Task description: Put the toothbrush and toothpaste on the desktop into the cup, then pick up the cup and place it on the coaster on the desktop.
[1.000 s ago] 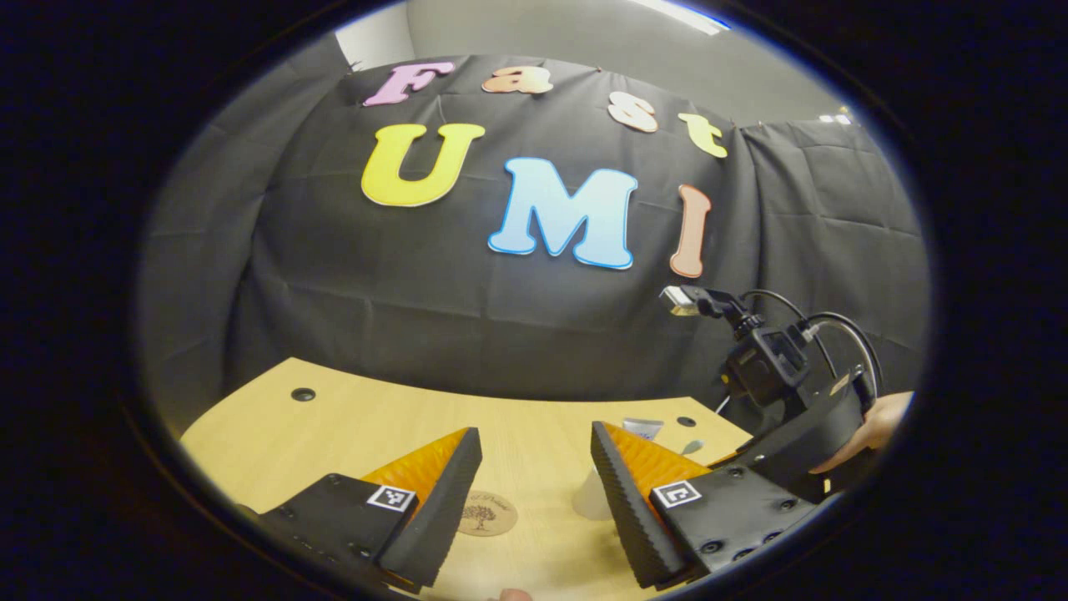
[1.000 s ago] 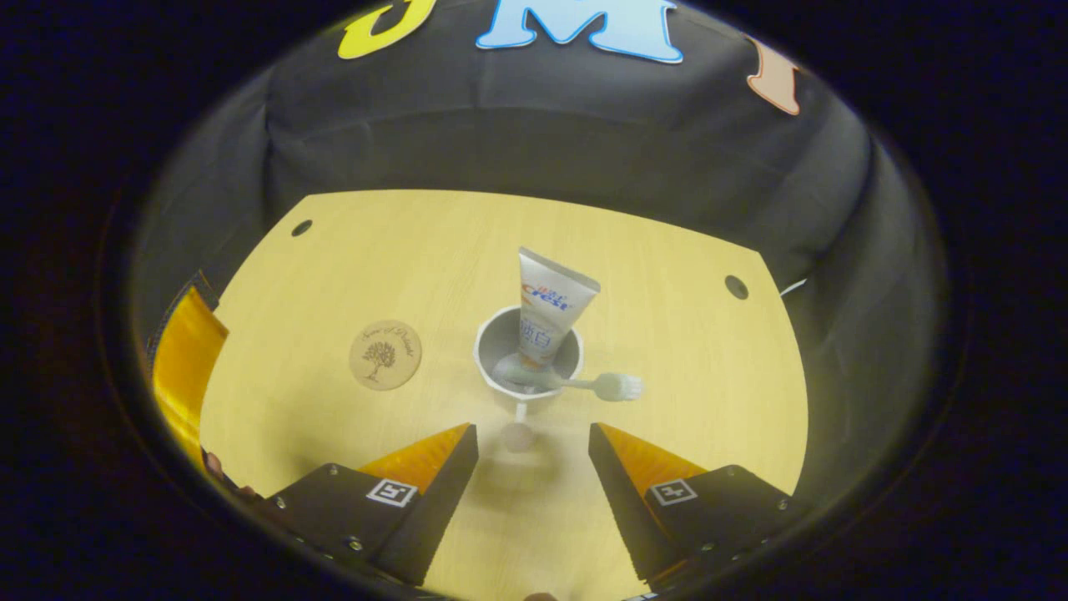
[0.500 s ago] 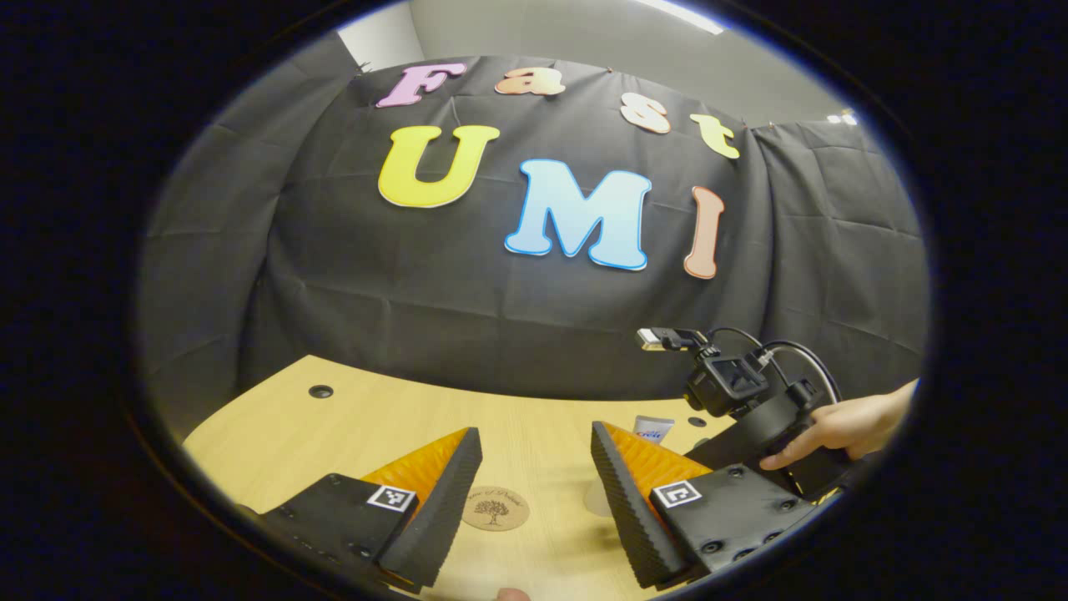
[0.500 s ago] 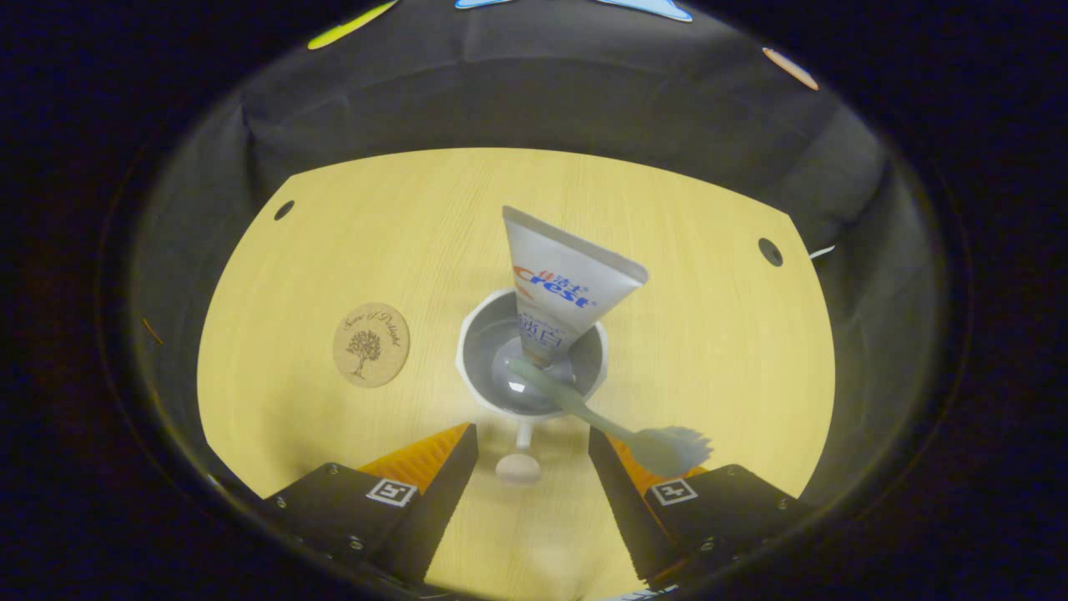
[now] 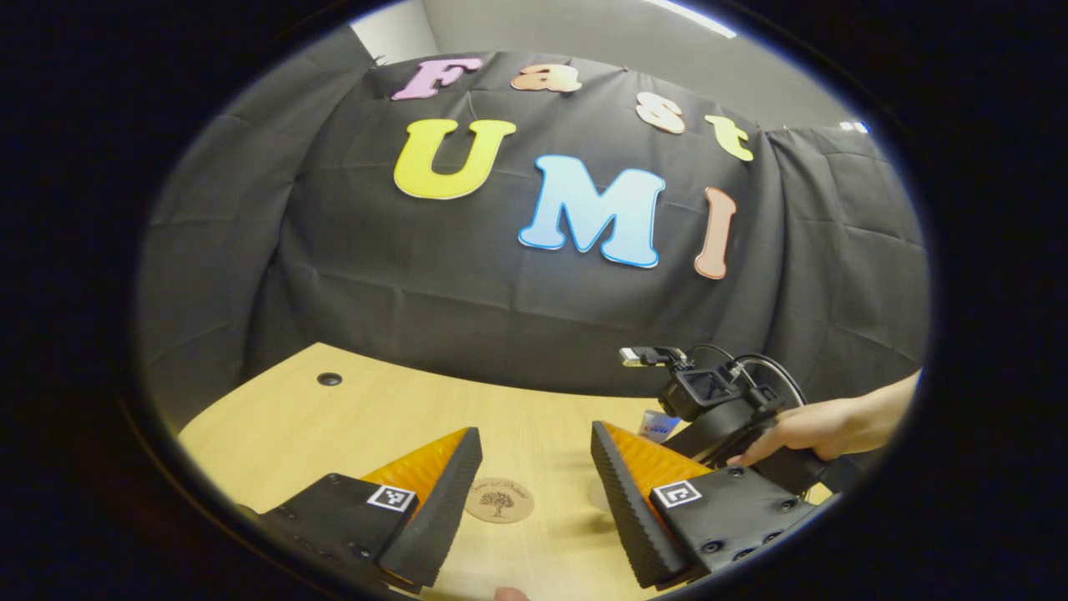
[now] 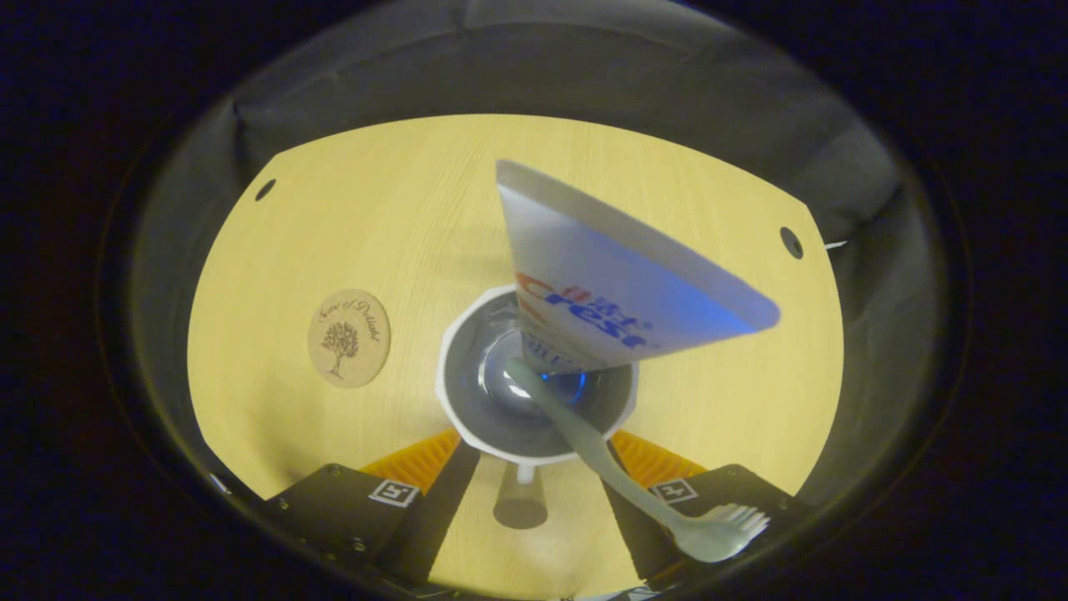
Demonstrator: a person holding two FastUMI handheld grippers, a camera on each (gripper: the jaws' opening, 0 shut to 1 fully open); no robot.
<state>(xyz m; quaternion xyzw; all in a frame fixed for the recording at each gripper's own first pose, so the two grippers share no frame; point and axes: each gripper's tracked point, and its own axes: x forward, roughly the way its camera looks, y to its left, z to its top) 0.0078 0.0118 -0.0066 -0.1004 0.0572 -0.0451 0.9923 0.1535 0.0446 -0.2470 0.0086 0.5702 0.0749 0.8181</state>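
Note:
The white cup (image 6: 457, 417) stands upright on the wooden desktop (image 6: 350, 209). The toothpaste tube (image 6: 617, 284) leans in it, flat end up. Beside the tube the toothbrush (image 6: 596, 451) sticks out of the cup, its bristle head (image 6: 722, 530) over my right finger. My right gripper (image 6: 538, 455) is open and looks down on the cup, with the cup's handle (image 6: 519, 501) between its fingers. The round wooden coaster (image 6: 349, 337) lies left of the cup. My left gripper (image 5: 534, 442) hangs open and empty above the coaster (image 5: 499, 500). The toothpaste's top (image 5: 659, 424) peeks out farther right.
In the left gripper view a hand (image 5: 801, 427) holds the other gripper's body (image 5: 709, 396) low at the right. Cable holes sit at the desktop's far corners (image 6: 265, 189) (image 6: 788, 242). The black cloth wall closes off the back.
My right gripper has come down and forward onto the cup, so the handle now lies between its fingers. The left gripper has barely shifted.

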